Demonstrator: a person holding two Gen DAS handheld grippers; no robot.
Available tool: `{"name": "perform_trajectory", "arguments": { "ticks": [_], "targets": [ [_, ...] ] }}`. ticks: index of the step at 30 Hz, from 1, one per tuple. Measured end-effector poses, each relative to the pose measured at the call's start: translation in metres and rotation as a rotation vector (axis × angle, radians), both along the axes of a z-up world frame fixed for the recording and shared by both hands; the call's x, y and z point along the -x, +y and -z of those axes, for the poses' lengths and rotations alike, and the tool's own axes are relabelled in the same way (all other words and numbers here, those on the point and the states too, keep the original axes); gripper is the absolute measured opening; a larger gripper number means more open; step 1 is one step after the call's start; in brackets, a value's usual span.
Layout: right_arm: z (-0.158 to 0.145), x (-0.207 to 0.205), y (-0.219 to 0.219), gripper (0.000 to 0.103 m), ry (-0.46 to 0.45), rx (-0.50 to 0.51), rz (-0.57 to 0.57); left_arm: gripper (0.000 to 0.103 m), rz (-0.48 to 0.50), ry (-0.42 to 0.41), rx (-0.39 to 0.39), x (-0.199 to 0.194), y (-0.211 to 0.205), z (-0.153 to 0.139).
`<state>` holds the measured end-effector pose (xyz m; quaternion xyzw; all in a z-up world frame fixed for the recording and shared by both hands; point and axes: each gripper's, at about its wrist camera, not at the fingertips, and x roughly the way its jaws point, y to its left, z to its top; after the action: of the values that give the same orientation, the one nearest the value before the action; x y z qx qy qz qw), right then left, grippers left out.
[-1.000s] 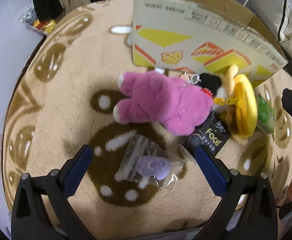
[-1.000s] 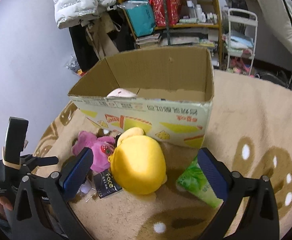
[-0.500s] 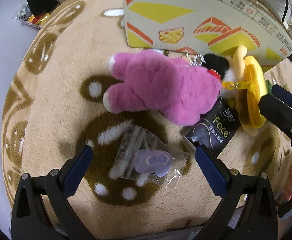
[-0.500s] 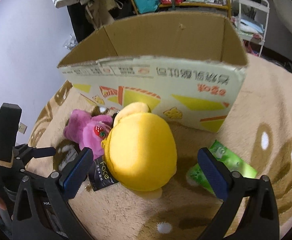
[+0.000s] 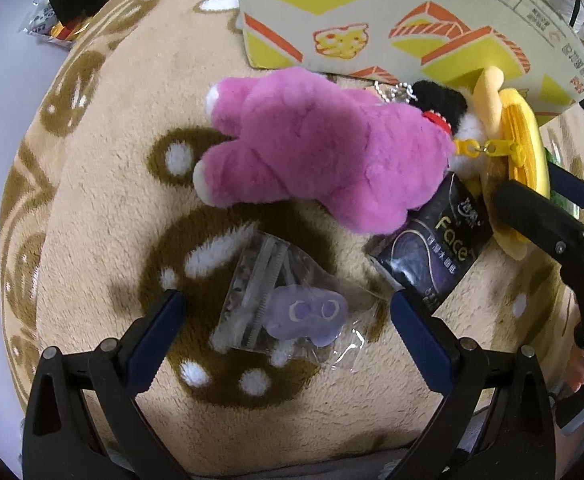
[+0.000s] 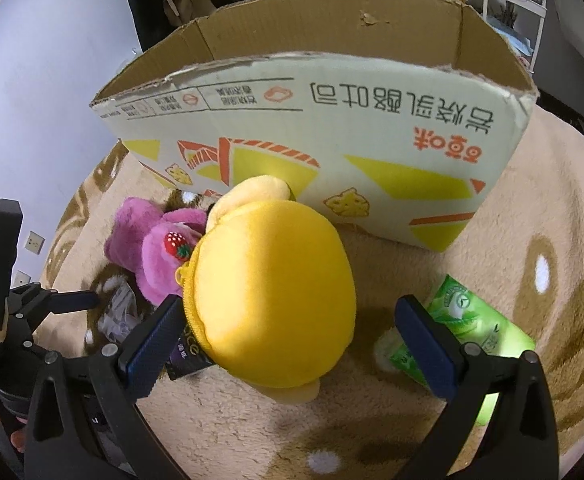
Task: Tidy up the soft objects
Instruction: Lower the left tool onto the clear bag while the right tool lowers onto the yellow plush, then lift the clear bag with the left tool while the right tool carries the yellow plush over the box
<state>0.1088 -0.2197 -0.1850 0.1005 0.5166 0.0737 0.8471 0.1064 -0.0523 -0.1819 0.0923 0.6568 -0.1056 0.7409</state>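
Since second ago both grippers closer in: left gripper [image 5: 285,316] lower over clear plastic zip bag with small lilac soft toy [image 5: 292,312], right gripper [image 6: 287,320] nearer round yellow plush pouch [image 6: 271,300]. Both sets of fingers wide apart, holding nothing — bag between left fingers, pouch nearer right gripper's left finger.

Risks: slick bag may slip or crumple; left finger could snag dark "Face" sachet [image 6: 185,354] under pouch; pink furry plush [image 5: 324,152] touches pouch, may drag along.

Printed cardboard box [image 6: 332,128] beyond fingers — floor hidden by wall. Green tissue pack [image 6: 472,332] partly behind right finger.
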Motion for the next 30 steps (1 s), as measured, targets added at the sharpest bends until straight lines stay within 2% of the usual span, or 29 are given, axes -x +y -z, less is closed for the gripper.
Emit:
{"name": "perform_trajectory", "arguments": {
  "ticks": [5,15,18,21,23,24,27,30],
  "targets": [
    [0.003,-0.001,-0.002,0.103,0.02,-0.001,0.004,0.101,0.0,0.006,-0.049,0.002,-0.006,0.011],
    [0.0,0.002,-0.006,0.103,0.027,0.012,-0.001,0.101,0.013,0.016,-0.074,0.0,-0.014,0.023],
    [0.001,0.002,-0.006,0.103,0.029,0.014,-0.003,0.098,0.016,0.014,-0.073,0.0,-0.018,0.027],
    [0.002,0.002,-0.005,0.092,0.04,-0.003,-0.015,0.09,0.013,0.006,-0.071,0.005,-0.017,0.022],
    [0.003,0.001,-0.002,0.079,0.052,-0.029,-0.029,0.078,-0.014,-0.009,-0.066,0.004,-0.012,0.019],
    [0.004,0.001,0.001,0.078,0.054,-0.032,-0.038,0.075,-0.036,-0.014,-0.061,0.002,-0.009,0.018],
    [0.003,0.003,0.007,0.074,0.048,-0.009,-0.056,0.074,-0.073,-0.009,-0.021,0.0,-0.003,0.016],
    [0.002,0.003,0.008,0.073,0.047,-0.003,-0.054,0.074,-0.064,-0.019,-0.033,0.001,-0.006,0.016]
  ]
}}
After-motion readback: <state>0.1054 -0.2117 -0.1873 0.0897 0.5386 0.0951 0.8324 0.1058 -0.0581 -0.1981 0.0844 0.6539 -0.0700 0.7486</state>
